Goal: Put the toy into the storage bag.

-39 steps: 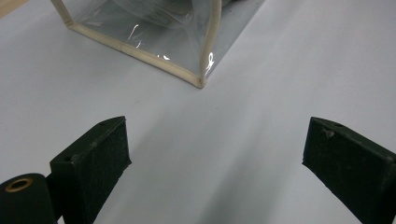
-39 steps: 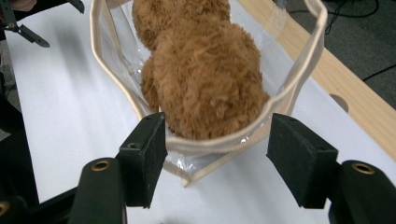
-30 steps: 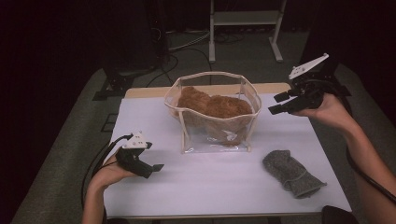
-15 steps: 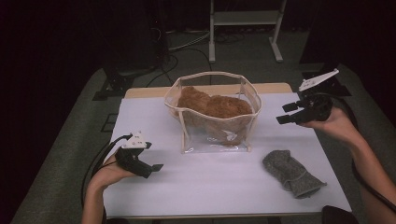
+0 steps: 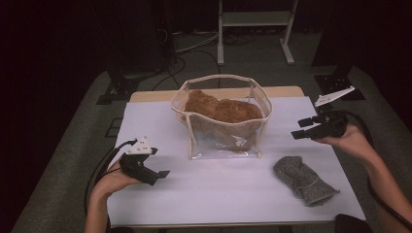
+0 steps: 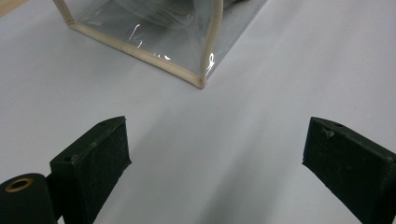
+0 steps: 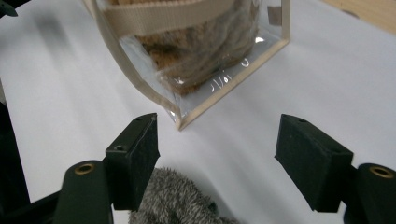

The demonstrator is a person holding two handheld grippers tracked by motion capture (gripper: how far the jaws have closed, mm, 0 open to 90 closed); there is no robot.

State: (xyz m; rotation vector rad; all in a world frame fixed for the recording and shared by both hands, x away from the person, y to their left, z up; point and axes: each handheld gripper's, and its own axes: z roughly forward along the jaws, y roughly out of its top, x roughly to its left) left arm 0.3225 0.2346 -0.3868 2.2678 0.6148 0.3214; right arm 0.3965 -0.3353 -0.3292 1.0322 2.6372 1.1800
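A clear plastic bag (image 5: 223,116) with beige trim stands open in the middle of the white table; brown fuzzy fabric (image 5: 218,110) fills it. A grey knitted piece (image 5: 301,178) lies flat to its front right. My right gripper (image 5: 302,128) hovers open over the table's right side, above and behind the grey piece, jaws pointing at the bag. In the right gripper view the bag's corner (image 7: 180,125) lies ahead of the gripper (image 7: 215,144) and the grey piece (image 7: 173,198) sits below. My left gripper (image 5: 156,174) rests open at the front left; its own view of the gripper (image 6: 215,154) shows the bag's corner (image 6: 201,84) farther off.
The white sheet (image 5: 223,194) covers the table, with a strip of bare wood (image 5: 155,94) along the far edge. Dark floor, cables and a metal stand's legs (image 5: 252,29) lie beyond the table. A cable (image 5: 102,167) trails from the left gripper off the left edge.
My right gripper has come down and moved right and toward me, from beside the bag's rim to low over the right side. The left gripper has stayed put.
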